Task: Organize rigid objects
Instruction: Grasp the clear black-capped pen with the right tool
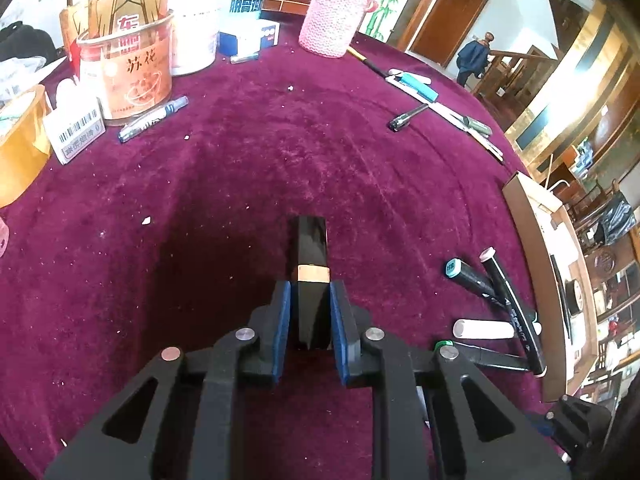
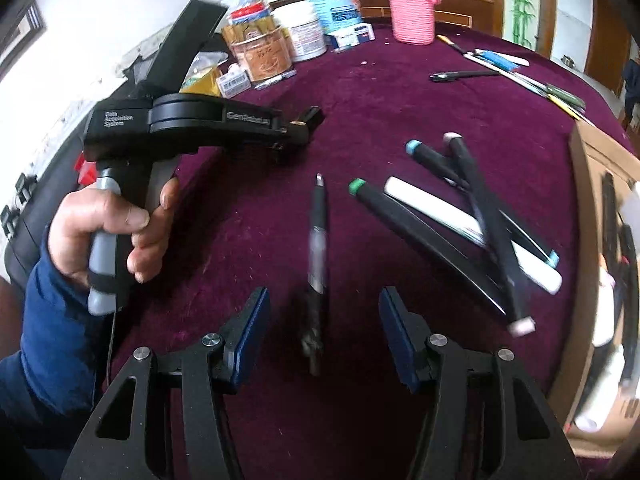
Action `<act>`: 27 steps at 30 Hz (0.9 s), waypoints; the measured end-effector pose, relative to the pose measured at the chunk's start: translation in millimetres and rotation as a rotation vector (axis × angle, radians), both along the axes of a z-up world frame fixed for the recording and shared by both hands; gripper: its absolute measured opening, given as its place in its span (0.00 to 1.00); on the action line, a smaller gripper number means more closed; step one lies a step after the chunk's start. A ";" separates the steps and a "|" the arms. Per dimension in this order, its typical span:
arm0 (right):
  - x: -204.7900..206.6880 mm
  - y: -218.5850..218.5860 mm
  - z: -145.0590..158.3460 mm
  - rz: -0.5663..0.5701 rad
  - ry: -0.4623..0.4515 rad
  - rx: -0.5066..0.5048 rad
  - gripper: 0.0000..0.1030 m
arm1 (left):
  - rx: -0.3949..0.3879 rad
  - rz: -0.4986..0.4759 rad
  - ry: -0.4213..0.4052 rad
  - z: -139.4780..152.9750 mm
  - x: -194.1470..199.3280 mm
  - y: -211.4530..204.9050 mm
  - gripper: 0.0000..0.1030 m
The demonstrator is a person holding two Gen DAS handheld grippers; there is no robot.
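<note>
Blue-padded fingers of the left hand-held gripper [image 1: 310,316] clamp a black tube with a gold band [image 1: 311,268], lifted just above the maroon tabletop [image 1: 260,152]. Tins and boxes crowd the tabletop's far left corner beside a pink knitted jar [image 1: 336,16]; wooden doors stand beyond. Markers [image 2: 460,216] lie crossed near the right edge, by a cardboard box [image 2: 584,184]. The right hand-held gripper [image 2: 322,336] stands partly open over a blurred pen [image 2: 318,240]. A person's hand [image 2: 108,228] grips the left handle, tilted down.

pen [image 2: 318,236] left of markers [image 2: 472,216] | box [image 2: 592,184] right of markers
</note>
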State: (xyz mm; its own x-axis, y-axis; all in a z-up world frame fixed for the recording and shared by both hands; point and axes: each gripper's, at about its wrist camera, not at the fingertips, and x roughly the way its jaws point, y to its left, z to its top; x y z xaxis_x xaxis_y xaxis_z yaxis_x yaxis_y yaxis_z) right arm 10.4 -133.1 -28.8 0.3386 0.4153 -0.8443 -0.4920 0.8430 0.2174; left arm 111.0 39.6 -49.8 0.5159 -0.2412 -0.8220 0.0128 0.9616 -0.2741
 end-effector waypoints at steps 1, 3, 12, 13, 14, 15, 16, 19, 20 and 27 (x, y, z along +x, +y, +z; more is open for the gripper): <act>1.6 3.7 -1.9 -0.003 0.000 -0.012 0.44 | -0.003 0.001 -0.001 -0.3 -0.1 0.6 0.16; 7.6 12.3 -7.6 -0.004 -0.002 -0.042 0.36 | -0.012 0.003 -0.002 -0.5 -0.1 1.9 0.16; 6.1 14.9 -12.4 -0.035 -0.064 -0.044 0.09 | -0.063 0.004 -0.019 1.3 -2.9 7.8 0.16; 4.3 12.7 -10.7 -0.041 -0.065 -0.026 0.09 | -0.072 0.000 -0.029 3.4 -4.0 7.6 0.16; 1.8 10.5 -8.6 -0.048 -0.067 -0.008 0.09 | -0.082 -0.006 -0.043 6.1 -5.4 7.0 0.16; -1.1 6.1 -6.1 -0.060 -0.071 0.014 0.09 | -0.087 -0.008 -0.052 7.9 -6.1 6.8 0.16; -4.8 3.5 -3.3 -0.071 -0.073 0.032 0.09 | -0.092 -0.011 -0.060 9.6 -6.9 6.3 0.16; -8.8 -9.0 2.1 -0.101 -0.072 0.079 0.09 | -0.108 -0.024 -0.073 12.4 -8.4 4.1 0.16; -9.3 -12.2 3.3 -0.109 -0.071 0.090 0.09 | -0.109 -0.032 -0.074 12.8 -8.6 2.3 0.16; -15.0 -45.5 12.5 -0.175 -0.070 0.166 0.09 | -0.093 -0.058 -0.095 24.0 -17.1 -14.5 0.16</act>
State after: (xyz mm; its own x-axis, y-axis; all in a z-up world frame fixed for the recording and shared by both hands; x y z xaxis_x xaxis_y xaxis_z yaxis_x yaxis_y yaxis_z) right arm -4.6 -178.5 -16.3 0.4727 0.4766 -0.7413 -0.3607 0.8721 0.3307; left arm 94.0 25.1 -25.8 0.5733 -0.3458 -0.7428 0.0982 0.9290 -0.3567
